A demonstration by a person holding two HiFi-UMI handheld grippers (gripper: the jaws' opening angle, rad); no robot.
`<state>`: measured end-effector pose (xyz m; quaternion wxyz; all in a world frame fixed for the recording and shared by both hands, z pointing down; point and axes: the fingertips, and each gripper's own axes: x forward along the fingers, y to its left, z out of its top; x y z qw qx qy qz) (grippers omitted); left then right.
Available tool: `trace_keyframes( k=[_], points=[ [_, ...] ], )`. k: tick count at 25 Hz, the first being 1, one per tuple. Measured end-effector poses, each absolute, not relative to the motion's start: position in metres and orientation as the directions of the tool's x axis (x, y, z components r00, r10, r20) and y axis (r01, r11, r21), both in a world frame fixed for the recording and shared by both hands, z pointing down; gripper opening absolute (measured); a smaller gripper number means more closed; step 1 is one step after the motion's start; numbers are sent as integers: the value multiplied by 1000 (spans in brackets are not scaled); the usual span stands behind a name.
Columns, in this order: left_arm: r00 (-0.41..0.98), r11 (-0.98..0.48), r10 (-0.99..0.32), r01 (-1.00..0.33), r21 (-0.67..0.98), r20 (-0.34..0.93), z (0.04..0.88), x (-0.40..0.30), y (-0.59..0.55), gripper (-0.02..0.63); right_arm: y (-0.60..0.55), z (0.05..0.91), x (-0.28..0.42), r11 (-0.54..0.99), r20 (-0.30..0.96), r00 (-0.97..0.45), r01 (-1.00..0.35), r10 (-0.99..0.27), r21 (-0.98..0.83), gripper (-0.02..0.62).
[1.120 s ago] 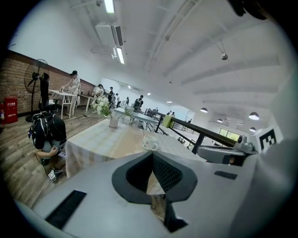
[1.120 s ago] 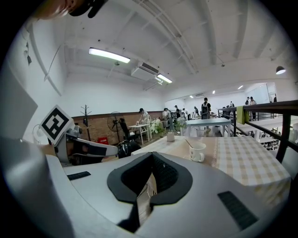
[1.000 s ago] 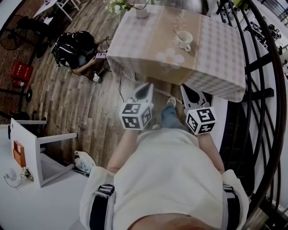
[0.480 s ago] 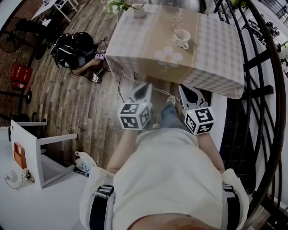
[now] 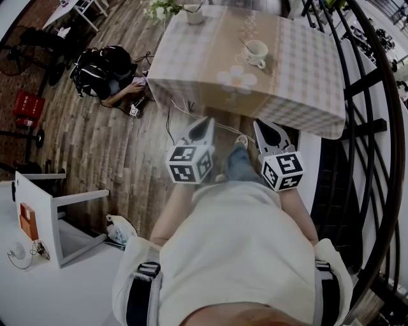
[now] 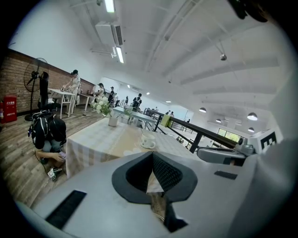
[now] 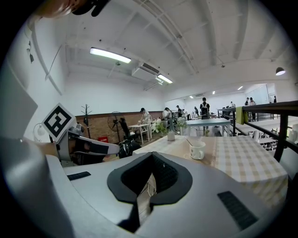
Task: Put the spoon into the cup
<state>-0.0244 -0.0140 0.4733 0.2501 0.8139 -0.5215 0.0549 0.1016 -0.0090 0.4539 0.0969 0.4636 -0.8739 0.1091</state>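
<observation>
Checked bench at twelve o'clock carries a cup, a spoon seemingly inside; left gripper and right gripper jaws closed, empty.

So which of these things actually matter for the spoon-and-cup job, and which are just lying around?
Part of the job:
- cup on the checked table
- spoon, handle poking out of the cup
- left gripper and right gripper, both shut, empty, short of the table

Just lying about:
- vase of flowers
- black backpack
- white chair
- red crate
</observation>
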Motion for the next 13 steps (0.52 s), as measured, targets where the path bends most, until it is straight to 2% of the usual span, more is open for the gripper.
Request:
trace_keyframes(
  k=[13],
  points=[
    [452,-329,-817,-875,355,358,477,-22,-15,5,-11,460,105,550,280,-552,-830,-785,-95,0]
  ],
)
